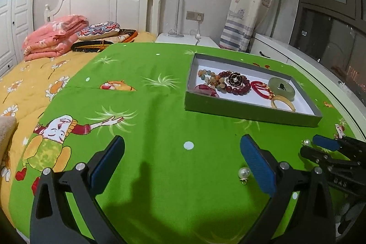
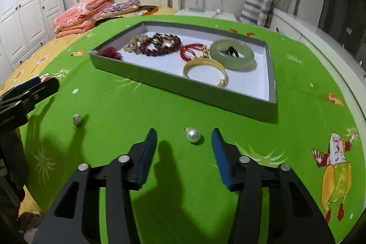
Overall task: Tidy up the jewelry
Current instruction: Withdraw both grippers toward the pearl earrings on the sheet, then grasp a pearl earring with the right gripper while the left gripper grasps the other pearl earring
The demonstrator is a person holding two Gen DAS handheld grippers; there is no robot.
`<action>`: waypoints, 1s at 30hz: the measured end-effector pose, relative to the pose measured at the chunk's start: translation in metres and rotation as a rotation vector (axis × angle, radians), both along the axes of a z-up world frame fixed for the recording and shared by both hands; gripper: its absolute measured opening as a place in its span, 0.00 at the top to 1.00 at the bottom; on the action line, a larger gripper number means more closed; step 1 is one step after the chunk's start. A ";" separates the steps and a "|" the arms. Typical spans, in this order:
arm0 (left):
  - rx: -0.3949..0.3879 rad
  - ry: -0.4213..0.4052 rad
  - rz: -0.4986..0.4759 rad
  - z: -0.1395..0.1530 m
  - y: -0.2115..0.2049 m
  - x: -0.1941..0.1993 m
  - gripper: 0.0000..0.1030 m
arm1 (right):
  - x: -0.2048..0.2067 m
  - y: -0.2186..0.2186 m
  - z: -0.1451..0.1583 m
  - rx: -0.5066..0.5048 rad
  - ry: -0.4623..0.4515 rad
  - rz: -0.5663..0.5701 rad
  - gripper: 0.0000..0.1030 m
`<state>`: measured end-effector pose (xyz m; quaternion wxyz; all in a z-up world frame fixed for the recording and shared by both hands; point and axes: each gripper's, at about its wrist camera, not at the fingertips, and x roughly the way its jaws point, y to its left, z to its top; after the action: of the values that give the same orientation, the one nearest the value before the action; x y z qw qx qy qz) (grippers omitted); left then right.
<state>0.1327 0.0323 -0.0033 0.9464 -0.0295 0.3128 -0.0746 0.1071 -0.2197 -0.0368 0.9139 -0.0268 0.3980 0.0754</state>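
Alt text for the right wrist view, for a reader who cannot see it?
The right gripper hangs open over a green cloth, a pearl earring lying between its fingertips, untouched. A second pearl lies to the left, near the left gripper. Behind, a shallow tray holds bracelets and bangles.

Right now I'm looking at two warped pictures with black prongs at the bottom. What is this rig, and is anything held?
A person holds a two-finger tool in each hand; a fisheye camera on each looks along its blue-padded fingers. One picture is from the left tool, one from the right tool. Both are open and hold nothing. On the green cloth stands a shallow grey box of bracelets. Two pearl earrings lie loose: one between the right tool's fingertips, untouched, the other by the left tool.
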 end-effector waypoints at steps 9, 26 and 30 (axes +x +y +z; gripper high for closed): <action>-0.004 -0.009 -0.003 0.001 -0.001 -0.003 0.05 | 0.015 0.003 -0.003 -0.011 0.039 0.004 0.65; -0.021 0.013 0.005 0.000 0.001 -0.001 0.05 | -0.003 -0.001 0.003 -0.025 -0.046 -0.014 0.86; -0.035 0.028 -0.009 -0.001 0.003 0.000 0.05 | -0.011 0.001 0.007 -0.027 -0.091 -0.015 0.86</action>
<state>0.1331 0.0353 -0.0044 0.9409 -0.0459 0.3250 -0.0837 0.0956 -0.2188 -0.0299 0.9312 -0.0396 0.3570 0.0618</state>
